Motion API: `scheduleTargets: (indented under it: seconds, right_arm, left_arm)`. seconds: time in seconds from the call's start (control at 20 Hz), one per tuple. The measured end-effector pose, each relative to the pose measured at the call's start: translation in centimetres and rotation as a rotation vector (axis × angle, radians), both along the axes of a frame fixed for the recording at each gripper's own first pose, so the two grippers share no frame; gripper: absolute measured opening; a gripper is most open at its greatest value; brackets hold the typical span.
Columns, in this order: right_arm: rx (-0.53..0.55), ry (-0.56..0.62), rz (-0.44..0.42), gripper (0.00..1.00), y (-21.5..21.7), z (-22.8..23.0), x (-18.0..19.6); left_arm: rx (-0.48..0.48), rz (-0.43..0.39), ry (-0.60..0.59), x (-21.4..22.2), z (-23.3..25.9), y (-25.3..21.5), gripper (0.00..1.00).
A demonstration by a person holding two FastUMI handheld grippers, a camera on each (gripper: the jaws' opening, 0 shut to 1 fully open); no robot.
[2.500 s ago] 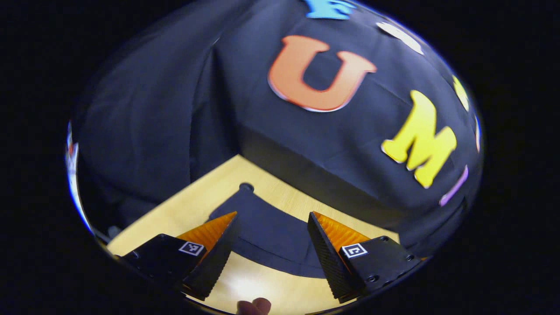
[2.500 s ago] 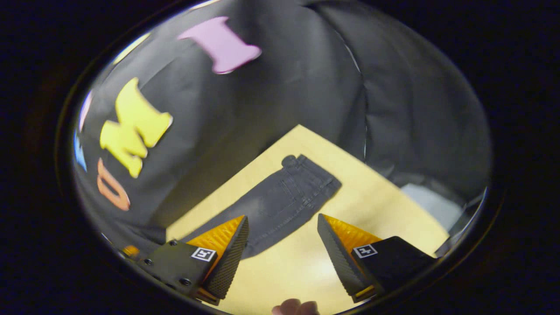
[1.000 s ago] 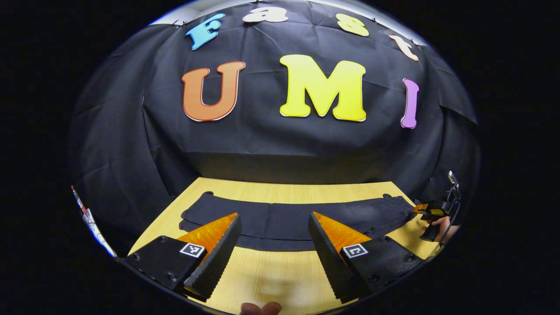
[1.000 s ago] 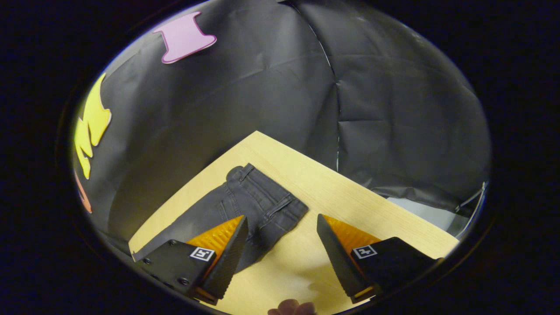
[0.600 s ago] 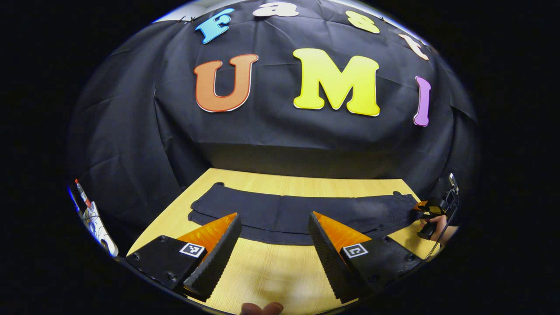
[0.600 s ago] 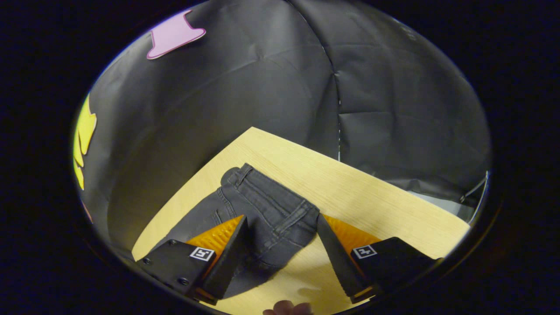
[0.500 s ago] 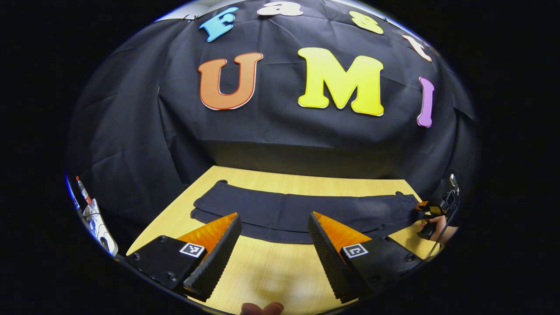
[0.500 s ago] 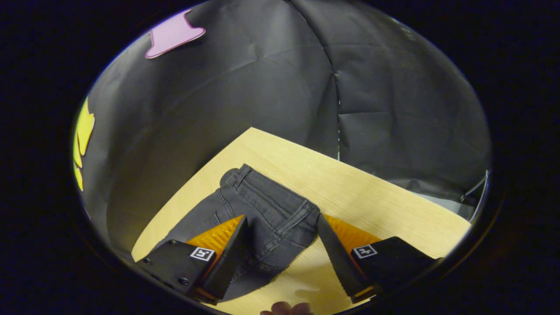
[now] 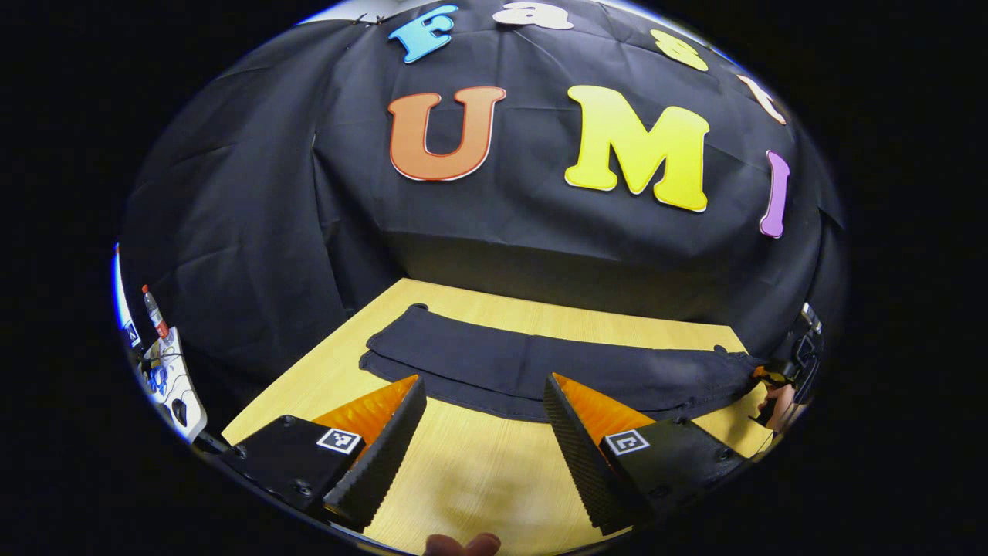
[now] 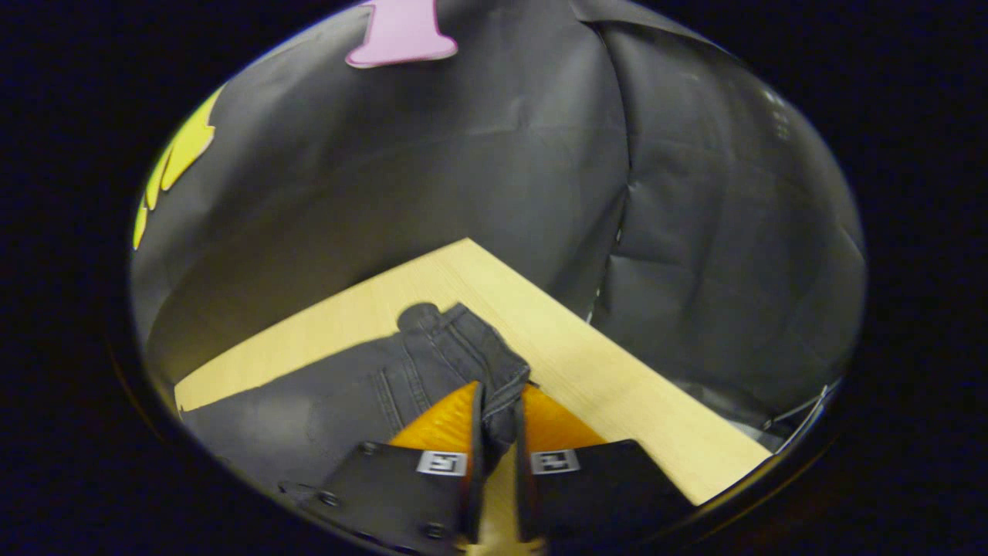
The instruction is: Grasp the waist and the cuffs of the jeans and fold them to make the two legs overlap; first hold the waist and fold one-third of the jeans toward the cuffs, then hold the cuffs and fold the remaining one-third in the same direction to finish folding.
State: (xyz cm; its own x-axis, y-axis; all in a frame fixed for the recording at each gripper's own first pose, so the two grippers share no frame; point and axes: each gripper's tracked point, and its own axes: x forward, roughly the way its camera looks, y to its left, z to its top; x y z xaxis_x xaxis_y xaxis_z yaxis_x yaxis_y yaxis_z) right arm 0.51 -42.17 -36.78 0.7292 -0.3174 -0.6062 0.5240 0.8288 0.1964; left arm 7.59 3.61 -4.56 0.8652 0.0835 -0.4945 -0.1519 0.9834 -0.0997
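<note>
Dark grey jeans (image 9: 540, 371) lie stretched flat across the wooden table (image 9: 478, 479), legs overlapped, cuffs (image 9: 394, 349) at the left end and waist (image 9: 722, 372) at the right. My left gripper (image 9: 482, 382) hangs open over the bare table just in front of the legs' middle, nothing between its fingers. In the right gripper view my right gripper (image 10: 500, 395) is shut on the near corner of the waistband (image 10: 505, 378), denim pinched between both fingers. From the left gripper view that right gripper (image 9: 770, 376) and the hand (image 9: 779, 401) holding it sit at the waist end.
The black cloth wall stands close behind the table's far edge (image 9: 540, 297). The table's right edge (image 10: 656, 432) runs just beside the waist. A white object with a small bottle (image 9: 164, 363) sits off the table to the far left.
My right gripper moved down onto the waist corner and went from open to shut on it. My left gripper drifted slightly back and sideways, staying open.
</note>
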Motion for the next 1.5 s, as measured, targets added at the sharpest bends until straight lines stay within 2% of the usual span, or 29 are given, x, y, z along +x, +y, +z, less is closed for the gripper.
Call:
scheduleTargets:
  seconds: [0.15,0.3,0.35,0.45,0.6,0.65,0.75,0.8,0.85,0.9,1.1,1.15,1.2,1.25,1.3,1.35,1.45,1.5]
  right_arm:
    - [-0.059,-0.069,0.091,0.09,2.6,5.4,0.2]
    - [-0.109,-0.15,0.194,0.09,5.6,10.0,-0.8]
    - [-0.123,-0.179,0.225,0.13,6.5,11.8,-1.4]
    - [-0.129,-0.235,0.293,0.13,8.1,14.1,-2.0]
    - [-0.107,-0.298,0.404,0.13,10.3,16.0,-3.9]
    - [-0.106,-0.31,0.448,0.09,11.0,16.1,-4.5]
    - [-0.1,-0.323,0.536,0.1,11.1,15.7,-5.2]
    - [-0.095,-0.324,0.579,0.17,11.2,15.4,-5.8]
    - [-0.089,-0.32,0.619,0.09,11.2,15.1,-6.4]
    - [-0.082,-0.313,0.653,0.13,10.8,14.4,-6.6]
    - [-0.076,-0.214,0.744,0.13,10.4,10.9,-6.5]
    - [-0.076,-0.174,0.759,0.09,10.1,10.1,-6.6]
    - [-0.074,-0.135,0.767,0.13,9.5,9.9,-6.4]
    - [-0.083,-0.107,0.777,0.09,10.1,10.2,-6.8]
    - [-0.1,-0.092,0.788,0.13,9.9,9.5,-6.9]
    - [-0.12,-0.074,0.804,0.09,9.7,9.6,-6.8]
    - [-0.141,-0.007,0.848,0.13,10.0,9.3,-7.2]
    - [-0.157,0.039,0.875,0.09,9.6,9.2,-7.6]
  left_arm:
    - [-0.02,0.027,-0.011,-0.8,-0.2,1.3,0.98]
    - [-0.05,0.074,-0.023,-1.7,-0.4,3.3,0.99]
    - [-0.051,0.088,-0.028,-2.1,-0.3,4.0,0.98]
    - [-0.031,0.103,-0.051,-2.6,0.0,5.4,0.98]
    - [-0.046,0.135,-0.07,-3.8,0.2,7.6,0.98]
    - [-0.054,0.152,-0.072,-4.4,0.2,8.4,0.98]
    - [-0.044,0.188,-0.069,-6.0,0.3,10.6,0.98]
    - [-0.037,0.206,-0.065,-6.8,0.2,12.0,0.98]
    - [-0.033,0.228,-0.059,-7.6,0.0,13.3,0.98]
    - [-0.03,0.252,-0.052,-8.4,-0.1,14.6,0.98]
    - [-0.041,0.346,-0.017,-11.6,-1.1,18.8,0.98]
    - [-0.042,0.355,-0.006,-12.1,-1.4,19.4,0.98]
    - [-0.032,0.365,0.0,-12.6,-1.4,20.0,0.98]
    - [-0.03,0.367,0.005,-12.8,-1.5,20.4,0.99]
    - [-0.034,0.37,0.005,-13.0,-1.7,20.7,0.98]
    - [-0.047,0.369,0.005,-12.9,-1.9,20.8,0.98]
    - [-0.091,0.356,0.004,-12.3,-2.4,20.3,0.98]
    - [-0.109,0.351,0.002,-11.9,-2.6,20.1,0.98]
